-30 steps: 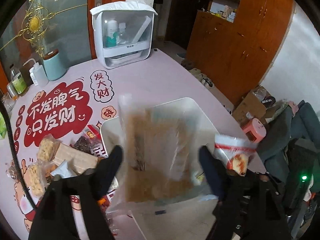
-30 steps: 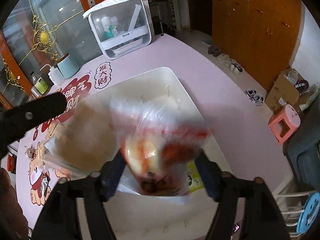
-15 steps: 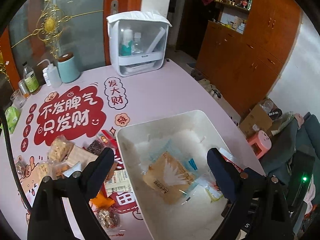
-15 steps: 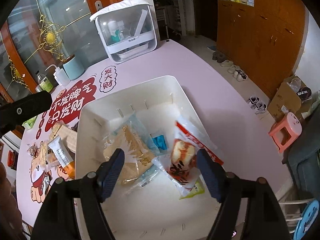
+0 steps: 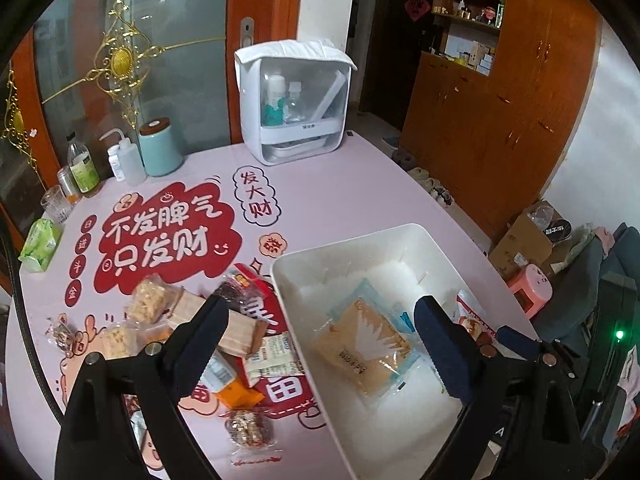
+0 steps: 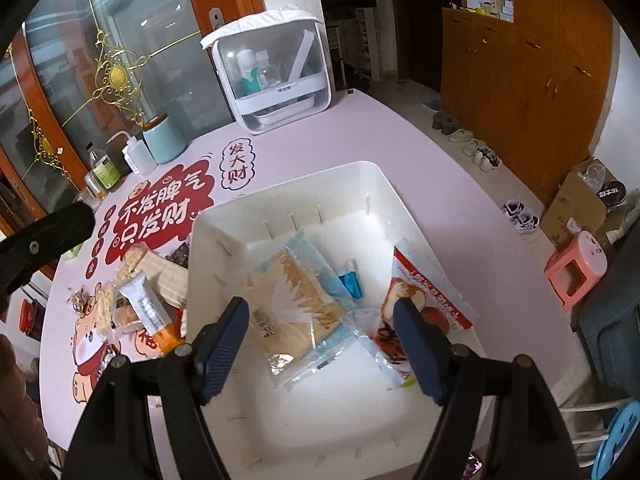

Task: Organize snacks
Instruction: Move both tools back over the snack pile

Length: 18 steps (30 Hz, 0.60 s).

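A white bin [image 5: 352, 244] [image 6: 280, 188] stands on the pink table. In it lie a brown cracker packet [image 5: 364, 344] [image 6: 296, 296], a red-and-white bread packet [image 5: 468, 316] [image 6: 424, 292] and a small blue packet [image 6: 350, 280]. My left gripper [image 5: 320, 316] hangs open above the bin's left wall, holding nothing. My right gripper [image 6: 322, 314] hovers open over the bin's near half, also holding nothing. Loose snacks lie on the table left of the bin: rice crisps [image 5: 152, 304], a wafer block [image 5: 236, 328], a white tube packet [image 6: 140, 300] and a nut bar [image 5: 248, 432].
A white cabinet with bottles [image 5: 296, 108] stands at the table's far side. A teal canister [image 5: 160, 148], squeeze bottles and a glass line the far left, with a green tissue pack [image 5: 40, 244] nearby. The table edge runs along the right; a pink stool [image 5: 530, 288] stands below it.
Both grippers let go of their packets, which now lie in the bin. Both grippers have lifted and drawn back, and the left view has swung toward the loose snacks.
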Each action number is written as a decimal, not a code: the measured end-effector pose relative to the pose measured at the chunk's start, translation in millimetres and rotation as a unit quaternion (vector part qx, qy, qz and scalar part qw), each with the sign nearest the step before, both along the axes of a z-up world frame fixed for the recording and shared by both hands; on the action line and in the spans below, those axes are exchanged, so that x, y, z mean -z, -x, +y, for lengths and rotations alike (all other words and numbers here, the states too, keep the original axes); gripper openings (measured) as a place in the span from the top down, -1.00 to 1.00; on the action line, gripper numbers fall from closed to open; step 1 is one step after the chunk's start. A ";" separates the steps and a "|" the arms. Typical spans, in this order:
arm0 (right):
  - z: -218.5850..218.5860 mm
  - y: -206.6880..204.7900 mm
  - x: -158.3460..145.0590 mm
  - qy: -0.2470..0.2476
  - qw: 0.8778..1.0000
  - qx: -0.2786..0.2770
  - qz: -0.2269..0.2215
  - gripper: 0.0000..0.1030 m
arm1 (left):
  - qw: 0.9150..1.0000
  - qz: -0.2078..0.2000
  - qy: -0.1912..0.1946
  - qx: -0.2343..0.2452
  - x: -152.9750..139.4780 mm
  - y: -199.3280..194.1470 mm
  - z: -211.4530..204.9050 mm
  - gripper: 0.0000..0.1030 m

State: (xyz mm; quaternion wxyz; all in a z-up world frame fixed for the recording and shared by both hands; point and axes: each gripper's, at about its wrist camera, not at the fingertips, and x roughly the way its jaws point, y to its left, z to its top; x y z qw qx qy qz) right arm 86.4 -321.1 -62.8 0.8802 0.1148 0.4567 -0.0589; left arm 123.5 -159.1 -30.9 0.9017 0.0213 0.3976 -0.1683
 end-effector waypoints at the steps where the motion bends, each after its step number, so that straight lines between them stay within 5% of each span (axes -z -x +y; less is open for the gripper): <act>1: 3.2 0.5 -2.2 0.002 1.000 0.002 -0.002 -0.46 | 1.000 -0.004 0.000 -0.001 -2.1 1.5 4.5 -0.82; 18: 82.8 8.6 -32.9 0.013 1.000 -0.001 -0.027 -0.46 | 0.997 -0.044 0.004 -0.057 -31.3 17.2 128.8 -0.82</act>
